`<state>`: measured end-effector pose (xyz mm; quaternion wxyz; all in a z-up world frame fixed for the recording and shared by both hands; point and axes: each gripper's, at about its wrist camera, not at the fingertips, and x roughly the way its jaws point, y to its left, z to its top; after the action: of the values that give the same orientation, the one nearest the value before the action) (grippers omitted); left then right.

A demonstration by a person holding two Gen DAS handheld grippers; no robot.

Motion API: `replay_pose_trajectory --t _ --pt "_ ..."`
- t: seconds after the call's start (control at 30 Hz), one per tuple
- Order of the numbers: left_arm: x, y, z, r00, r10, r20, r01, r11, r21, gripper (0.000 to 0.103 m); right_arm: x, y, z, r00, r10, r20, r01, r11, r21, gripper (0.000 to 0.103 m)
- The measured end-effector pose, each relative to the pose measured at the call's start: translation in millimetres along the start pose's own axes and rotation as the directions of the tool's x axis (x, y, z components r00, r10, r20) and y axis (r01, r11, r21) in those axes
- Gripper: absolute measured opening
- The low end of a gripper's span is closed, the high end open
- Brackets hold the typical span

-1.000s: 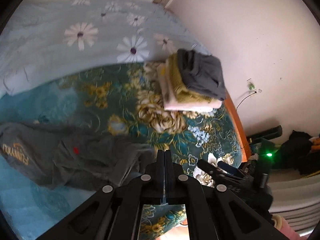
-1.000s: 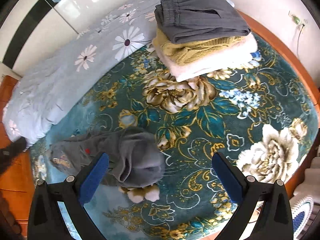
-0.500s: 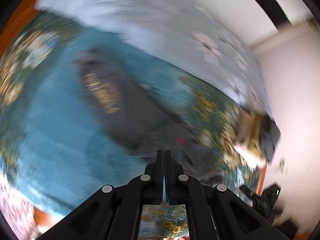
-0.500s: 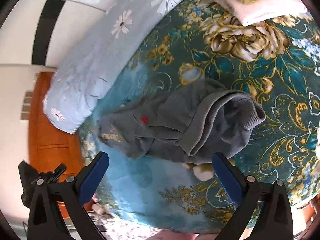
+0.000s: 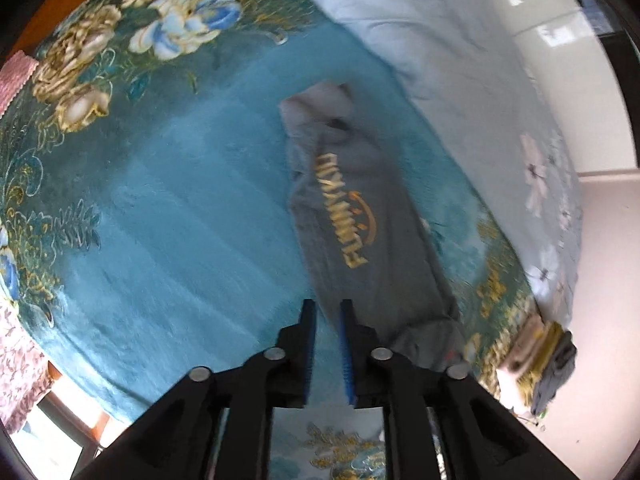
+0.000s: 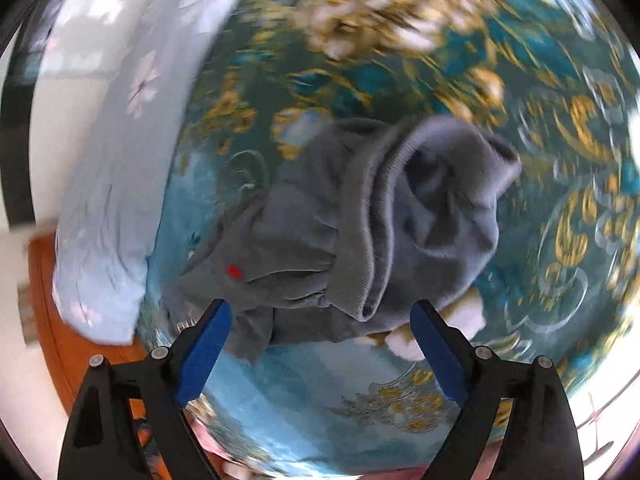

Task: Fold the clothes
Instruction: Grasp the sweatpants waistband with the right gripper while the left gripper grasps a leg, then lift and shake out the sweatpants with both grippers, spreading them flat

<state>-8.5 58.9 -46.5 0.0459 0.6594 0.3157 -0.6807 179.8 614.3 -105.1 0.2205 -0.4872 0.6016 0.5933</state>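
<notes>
A crumpled grey pair of sweatpants [image 5: 360, 220] with gold lettering lies on the teal floral blanket [image 5: 180, 208]. In the right wrist view its ribbed waistband [image 6: 364, 216] is bunched and a small red tag shows on it. My left gripper [image 5: 327, 312] hovers just above the near edge of the garment, its jaws a narrow gap apart and holding nothing. My right gripper [image 6: 320, 320] is wide open and empty, just above the waistband end of the sweatpants [image 6: 320, 248].
A stack of folded clothes [image 5: 540, 360] sits at the far right of the bed. A light blue daisy-print duvet [image 5: 460, 60] lies along the bed's far side by a white wall. The orange wooden bed frame [image 6: 60, 320] shows at the edge.
Both grippers swung fast over the bed toward the grey sweatpants. The left jaws went from fully shut to slightly parted. The right gripper dropped closer to the waistband.
</notes>
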Motion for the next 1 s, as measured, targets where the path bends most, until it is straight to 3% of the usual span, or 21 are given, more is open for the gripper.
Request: replay_pose_trajectory --t 0.2,0.37,0.53,0.7,0.87,0.9,0.97,1.0 --pt "57 13 63 0.996 0.054 -0.066 -0.058 0.997 -0.057 0.03 25 -12 -6 0.997 -0.08 0.0 0.079 0.992 0.097 0.091" --pt "101 23 105 0.992 0.101 -0.071 -0.111 0.981 -0.159 0.044 44 -20 -7 0.994 -0.109 -0.018 0.111 0.981 0.159 0.088" --pt "130 22 127 0.988 0.131 -0.083 -0.144 0.974 -0.174 0.045 64 -34 -5 0.993 -0.11 -0.051 0.119 0.96 0.252 0.066" --pt "140 18 138 0.991 0.103 -0.083 -0.117 0.974 -0.195 0.045 78 -36 3 0.998 -0.065 -0.025 0.069 0.948 0.309 0.065" --pt "147 18 141 0.991 0.085 -0.108 -0.107 0.97 -0.22 0.04 87 -37 7 0.999 -0.052 -0.016 0.054 0.926 0.374 0.053" --pt "147 17 141 0.99 0.087 -0.108 -0.109 0.969 -0.222 0.035 87 -36 8 0.999 -0.048 -0.014 0.049 0.924 0.38 0.049" --pt "146 16 138 0.991 0.082 -0.111 -0.106 0.967 -0.232 0.006 83 -36 7 1.0 -0.023 -0.004 0.023 0.921 0.389 0.043" --pt "145 15 137 0.991 0.083 -0.107 -0.106 0.967 -0.231 0.006 81 -36 8 1.0 -0.011 0.002 0.009 0.919 0.393 0.039"
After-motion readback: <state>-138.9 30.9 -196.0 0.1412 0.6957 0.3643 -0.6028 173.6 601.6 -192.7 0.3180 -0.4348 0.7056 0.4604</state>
